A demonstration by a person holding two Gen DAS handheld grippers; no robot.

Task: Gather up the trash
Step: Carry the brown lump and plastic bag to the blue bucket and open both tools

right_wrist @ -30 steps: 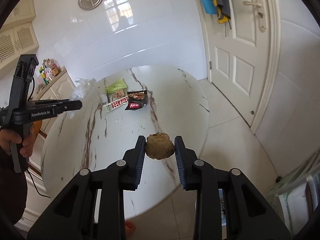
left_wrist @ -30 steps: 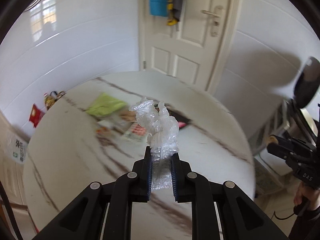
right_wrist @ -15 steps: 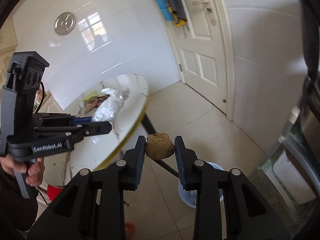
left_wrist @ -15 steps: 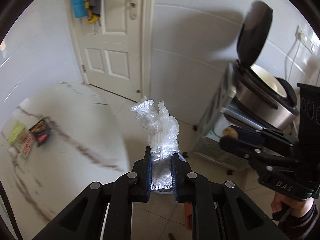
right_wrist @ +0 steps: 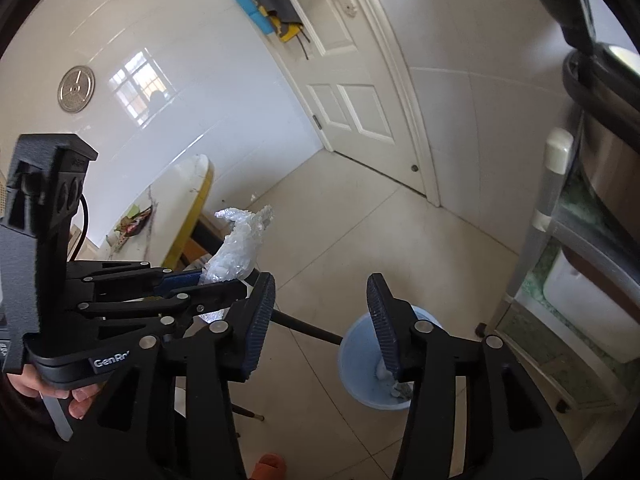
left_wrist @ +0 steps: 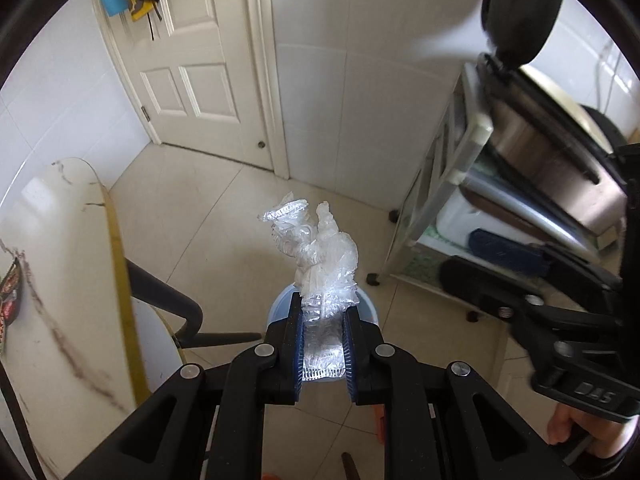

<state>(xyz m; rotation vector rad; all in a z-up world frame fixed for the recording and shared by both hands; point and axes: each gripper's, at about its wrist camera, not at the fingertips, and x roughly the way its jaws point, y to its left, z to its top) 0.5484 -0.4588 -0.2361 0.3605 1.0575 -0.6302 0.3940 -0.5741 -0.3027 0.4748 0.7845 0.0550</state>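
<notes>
My left gripper (left_wrist: 323,312) is shut on a crumpled clear plastic wrap (left_wrist: 320,248) and holds it above a light blue trash bin (left_wrist: 282,306) on the floor. The wrap also shows in the right wrist view (right_wrist: 236,252), held by the left gripper (right_wrist: 200,284). My right gripper (right_wrist: 320,316) is open and empty, just above the blue bin (right_wrist: 356,364), which holds some white scraps. The right gripper also shows at the right of the left wrist view (left_wrist: 500,272).
The round marble table (left_wrist: 52,280) with snack wrappers (right_wrist: 134,222) stands at the left, its dark legs (left_wrist: 172,300) near the bin. A metal shelf cart (left_wrist: 440,200) with a cooker stands at the right. A white door (left_wrist: 192,60) is behind.
Both grippers swung from the table over to the floor bin. The right gripper opened and the brown lump it held is gone from its jaws. The left still holds the wrap.
</notes>
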